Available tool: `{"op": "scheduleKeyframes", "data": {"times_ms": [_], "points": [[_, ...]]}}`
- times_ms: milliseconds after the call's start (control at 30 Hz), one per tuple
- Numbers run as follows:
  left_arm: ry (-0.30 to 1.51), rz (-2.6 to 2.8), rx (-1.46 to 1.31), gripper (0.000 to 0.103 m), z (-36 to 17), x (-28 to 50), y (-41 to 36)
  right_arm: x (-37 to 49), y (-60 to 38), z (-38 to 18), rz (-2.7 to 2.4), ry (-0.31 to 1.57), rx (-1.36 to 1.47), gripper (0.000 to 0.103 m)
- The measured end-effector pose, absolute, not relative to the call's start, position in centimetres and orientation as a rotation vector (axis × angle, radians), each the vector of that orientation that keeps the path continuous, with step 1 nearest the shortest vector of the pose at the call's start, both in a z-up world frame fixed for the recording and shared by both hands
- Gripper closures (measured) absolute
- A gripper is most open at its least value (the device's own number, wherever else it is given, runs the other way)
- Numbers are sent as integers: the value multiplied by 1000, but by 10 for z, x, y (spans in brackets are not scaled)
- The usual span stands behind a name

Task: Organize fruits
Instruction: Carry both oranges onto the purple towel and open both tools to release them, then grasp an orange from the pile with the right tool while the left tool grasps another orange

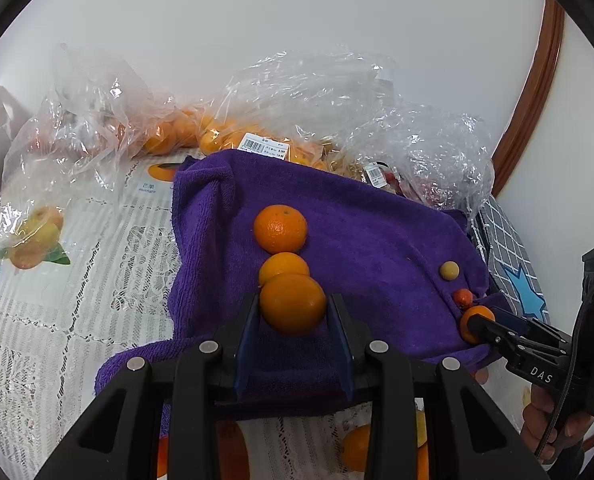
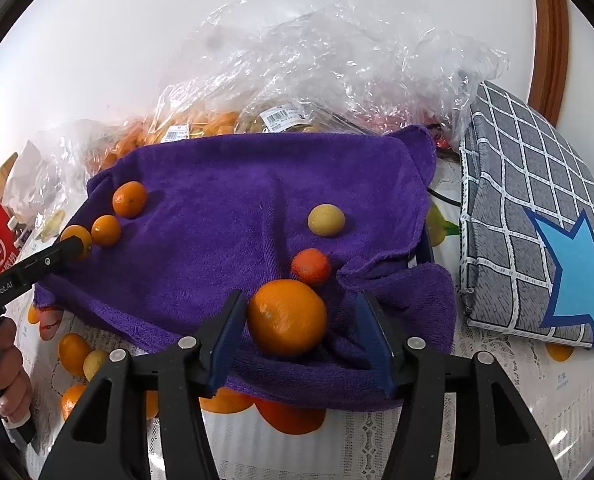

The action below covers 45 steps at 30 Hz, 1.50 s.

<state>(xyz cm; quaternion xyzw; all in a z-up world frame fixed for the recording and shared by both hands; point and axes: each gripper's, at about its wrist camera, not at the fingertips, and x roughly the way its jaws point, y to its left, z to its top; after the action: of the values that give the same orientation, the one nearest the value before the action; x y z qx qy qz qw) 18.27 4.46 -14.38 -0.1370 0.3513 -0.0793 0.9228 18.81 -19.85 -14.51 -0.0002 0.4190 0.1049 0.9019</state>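
Note:
A purple towel [image 1: 377, 240] [image 2: 217, 200] lies spread on the table. My left gripper [image 1: 293, 316] is shut on an orange [image 1: 293, 304], the nearest of a row of three with two more oranges [image 1: 281, 229] [image 1: 284, 266] behind it. In the right wrist view that gripper [image 2: 73, 246] shows at the towel's left edge. My right gripper [image 2: 301, 320] stands open around another orange [image 2: 287, 318]. Its left pad touches the fruit and a gap shows at the right pad. Behind this orange lie a small red-orange fruit [image 2: 311, 266] and a pale yellow fruit [image 2: 326, 220].
Crinkled clear plastic bags [image 1: 305, 92] [image 2: 337, 52] holding more oranges pile up behind the towel. A grey checked cushion with a blue star [image 2: 537, 220] lies to the right. A lace tablecloth [image 1: 57, 320] printed with fruit covers the table. A hand [image 2: 9, 368] grips each handle.

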Motion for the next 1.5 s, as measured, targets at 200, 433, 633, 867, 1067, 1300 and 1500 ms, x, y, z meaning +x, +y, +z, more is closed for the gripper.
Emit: {"op": "scheduleKeyframes", "data": {"times_ms": [200, 433, 633, 867, 1067, 1300, 1500], "points": [[718, -180, -285, 66, -144, 183, 45, 185, -203, -141, 239, 849, 20, 45], [651, -173, -315, 65, -136, 170, 51, 174, -211, -127, 214, 764, 51, 45], [578, -163, -267, 65, -125, 151, 45, 153, -211, -106, 162, 699, 32, 45], [583, -170, -273, 65, -124, 133, 48, 104, -216, -82, 196, 633, 42, 44], [608, -167, -265, 65, -129, 115, 53, 83, -224, -84, 221, 680, 133, 42], [652, -124, -250, 65, -134, 99, 61, 69, -216, -101, 230, 775, 168, 47], [709, -111, -274, 65, -142, 98, 70, 65, -195, -128, 255, 864, 138, 59]]}}
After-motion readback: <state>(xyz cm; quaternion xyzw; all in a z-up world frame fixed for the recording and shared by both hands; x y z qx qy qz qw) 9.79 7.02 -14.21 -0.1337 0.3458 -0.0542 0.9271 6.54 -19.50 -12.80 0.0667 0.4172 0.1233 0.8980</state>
